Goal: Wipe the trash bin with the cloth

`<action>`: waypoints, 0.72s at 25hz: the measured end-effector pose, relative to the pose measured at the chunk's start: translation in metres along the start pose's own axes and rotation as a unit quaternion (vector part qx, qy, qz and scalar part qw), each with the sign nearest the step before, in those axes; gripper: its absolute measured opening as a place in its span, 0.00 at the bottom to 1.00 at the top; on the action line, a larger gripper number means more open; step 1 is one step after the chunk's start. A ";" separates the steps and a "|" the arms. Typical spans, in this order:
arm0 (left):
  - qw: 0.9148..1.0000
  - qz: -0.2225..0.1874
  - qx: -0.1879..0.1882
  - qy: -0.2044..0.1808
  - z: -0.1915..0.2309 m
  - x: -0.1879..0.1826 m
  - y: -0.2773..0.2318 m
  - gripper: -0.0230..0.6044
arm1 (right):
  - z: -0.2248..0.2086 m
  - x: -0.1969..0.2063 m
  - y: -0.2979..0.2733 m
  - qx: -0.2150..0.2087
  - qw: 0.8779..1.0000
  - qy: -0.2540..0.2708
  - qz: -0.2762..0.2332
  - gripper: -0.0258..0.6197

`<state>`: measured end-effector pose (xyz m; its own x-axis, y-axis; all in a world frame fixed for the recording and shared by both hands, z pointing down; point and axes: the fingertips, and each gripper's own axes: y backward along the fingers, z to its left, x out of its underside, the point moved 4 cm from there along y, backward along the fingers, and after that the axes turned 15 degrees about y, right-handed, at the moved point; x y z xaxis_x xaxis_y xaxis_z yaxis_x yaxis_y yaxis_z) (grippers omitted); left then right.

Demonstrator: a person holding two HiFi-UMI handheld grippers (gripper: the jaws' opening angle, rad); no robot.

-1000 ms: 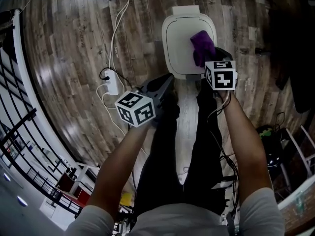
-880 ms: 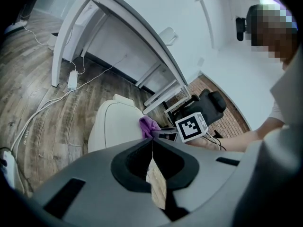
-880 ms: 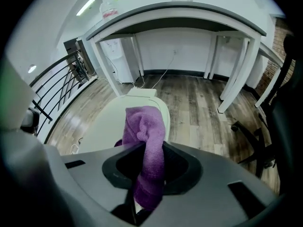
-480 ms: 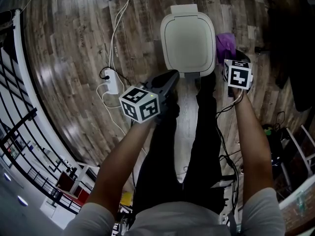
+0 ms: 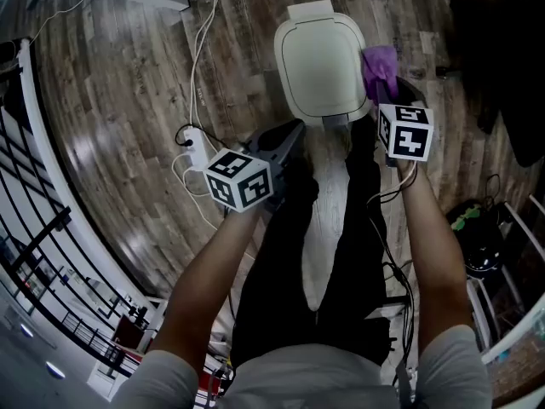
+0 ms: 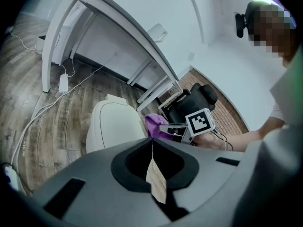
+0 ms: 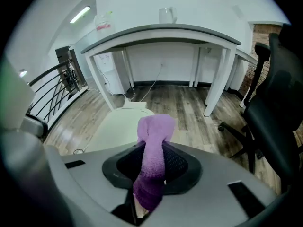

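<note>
Wooden floor (image 5: 128, 75) bears a probably light, stiff trash bin (image 5: 322, 62); right gripper (image 7: 147, 188) clamps the soft, limp cloth (image 7: 154, 145) mid-bunch, left gripper (image 6: 152, 145) closed, empty.

The left tool (image 5: 288, 136) is held out ahead of the body on a bare left forearm (image 5: 213, 271) angled inward, pointing forward and slightly down, its jaws pressed together with nothing between them. The right tool (image 5: 387, 92) sits further forward on a straighter right forearm (image 5: 430, 245) and points more steeply down. Its jaws stand partly apart, clamped on a purple cloth (image 7: 154, 174) that sticks out past their tips
</note>
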<state>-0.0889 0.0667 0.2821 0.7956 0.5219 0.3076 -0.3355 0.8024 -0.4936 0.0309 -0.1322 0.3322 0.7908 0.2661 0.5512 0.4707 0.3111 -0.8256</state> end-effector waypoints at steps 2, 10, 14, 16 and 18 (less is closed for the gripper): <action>1.000 0.007 0.002 -0.006 0.001 0.001 0.009 0.04 | 0.026 -0.008 0.005 -0.019 1.000 -0.001 -0.015 0.19; 1.000 0.001 -0.018 0.009 0.026 0.012 0.057 0.04 | 0.157 -0.027 0.012 -0.130 0.990 0.038 -0.035 0.19; 0.999 -0.004 -0.026 0.022 0.035 0.022 0.066 0.04 | 0.203 -0.016 0.002 -0.171 0.982 0.079 -0.019 0.19; 0.999 -0.004 -0.026 0.026 0.037 0.026 0.068 0.04 | 0.211 -0.004 -0.005 -0.178 0.979 0.098 -0.001 0.19; 0.999 -0.004 -0.026 0.029 0.037 0.027 0.068 0.04 | 0.209 0.009 -0.010 -0.173 0.979 0.110 0.018 0.19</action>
<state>-0.1087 0.1462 0.2874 0.8262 0.4970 0.2653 -0.3041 0.7898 -0.5327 -0.0485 0.0580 0.3702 0.8569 0.0568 0.5124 0.5145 -0.0326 -0.8569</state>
